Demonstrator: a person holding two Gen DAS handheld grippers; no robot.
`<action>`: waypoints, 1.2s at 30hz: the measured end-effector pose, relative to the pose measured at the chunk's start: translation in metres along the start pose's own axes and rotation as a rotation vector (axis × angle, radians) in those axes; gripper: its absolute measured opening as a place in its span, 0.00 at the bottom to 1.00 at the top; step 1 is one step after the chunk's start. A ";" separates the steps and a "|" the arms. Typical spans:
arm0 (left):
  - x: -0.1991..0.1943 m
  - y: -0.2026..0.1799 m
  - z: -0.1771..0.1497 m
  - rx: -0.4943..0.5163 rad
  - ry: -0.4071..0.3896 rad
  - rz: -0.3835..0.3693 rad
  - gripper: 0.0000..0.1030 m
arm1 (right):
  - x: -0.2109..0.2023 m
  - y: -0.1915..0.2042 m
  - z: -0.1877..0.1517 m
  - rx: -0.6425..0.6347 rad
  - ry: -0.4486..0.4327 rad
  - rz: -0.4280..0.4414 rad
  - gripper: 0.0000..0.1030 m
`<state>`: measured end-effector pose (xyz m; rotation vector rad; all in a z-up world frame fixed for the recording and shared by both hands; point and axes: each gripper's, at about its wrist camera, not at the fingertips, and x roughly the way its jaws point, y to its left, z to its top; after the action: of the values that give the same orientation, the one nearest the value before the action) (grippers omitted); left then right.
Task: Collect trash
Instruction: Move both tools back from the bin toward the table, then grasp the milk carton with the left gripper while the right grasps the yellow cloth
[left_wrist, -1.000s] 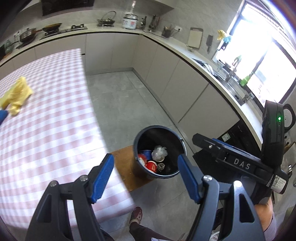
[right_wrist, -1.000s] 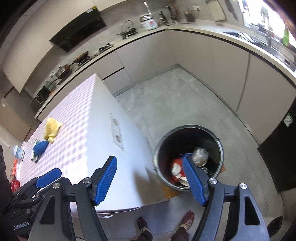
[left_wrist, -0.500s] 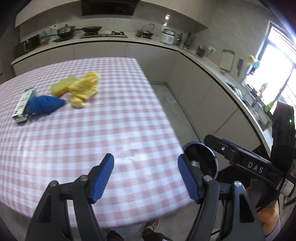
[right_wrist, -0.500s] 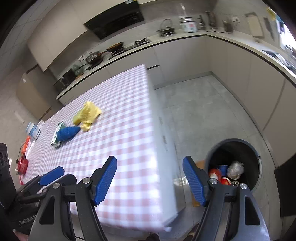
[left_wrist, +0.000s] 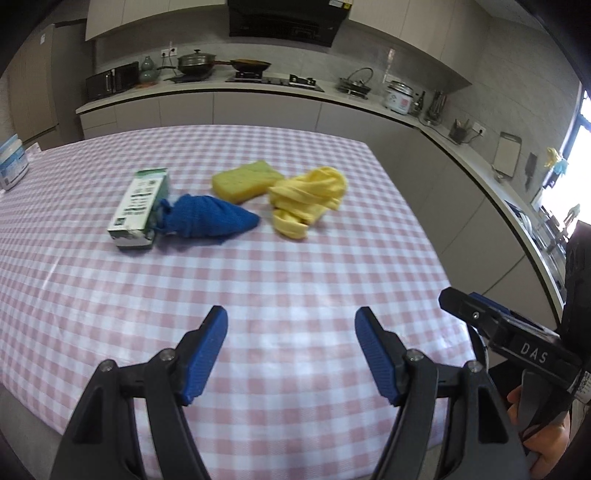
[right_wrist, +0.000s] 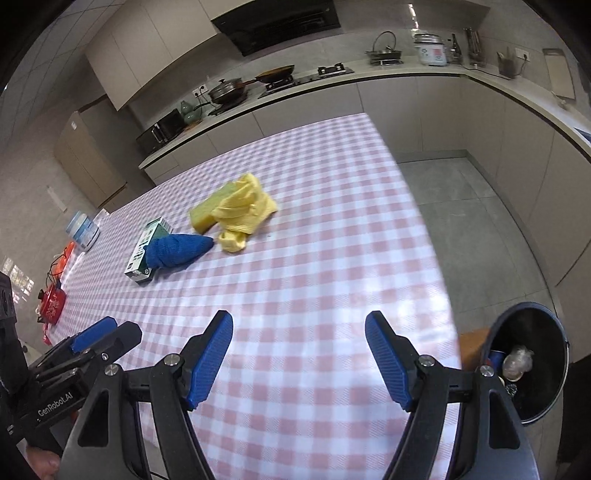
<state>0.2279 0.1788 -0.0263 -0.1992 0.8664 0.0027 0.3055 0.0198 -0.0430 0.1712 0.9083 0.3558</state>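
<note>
- Both tools hang over the near edge of the pink-and-white checked counter; all remaining items lie ahead of the jaws, toward the far side, in one cluster.
- Left gripper: jaws apart, nothing between the blue pads, only bare cloth below. Right gripper: jaws likewise spread and empty.
- Cluster, left to right in the left wrist view: green-and-white cardboard carton lying flat; bunched dark blue knitted cloth with its knotted end touching the carton and its tapered tip pointing right; yellow-green rectangular sponge just behind; crumpled yellow cloth beside the sponge.
- Same items in the right wrist view: carton, blue cloth, sponge, yellow cloth.
- Key relation: the cluster sits ahead and left of centre for the left gripper, and ahead and further left for the right gripper. Judgement: left hand is nearer the carton and blue cloth; yellow cloth is the right hand's nearest piece.
- Long axes: the carton runs away from the jaws, tilted slightly right; blue cloth lies crosswise. Judgement: the carton suits a grasp across its narrow width with little wrist roll.
- Dark round trash bin stands on the floor off the counter's right edge, close beside the right gripper, already holding some rubbish.
- Which pieces count as trash I cannot tell; the carton seems likeliest.
</note>
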 end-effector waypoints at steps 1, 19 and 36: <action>0.002 0.007 0.003 -0.004 0.000 0.007 0.71 | 0.005 0.005 0.002 -0.003 0.003 0.001 0.74; 0.034 0.095 0.049 -0.053 -0.023 0.086 0.71 | 0.094 0.078 0.058 -0.070 0.027 -0.039 0.77; 0.093 0.151 0.097 -0.085 -0.006 0.158 0.71 | 0.162 0.073 0.106 -0.040 0.040 -0.117 0.82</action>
<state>0.3491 0.3370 -0.0611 -0.2098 0.8746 0.1880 0.4646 0.1482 -0.0769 0.0735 0.9460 0.2695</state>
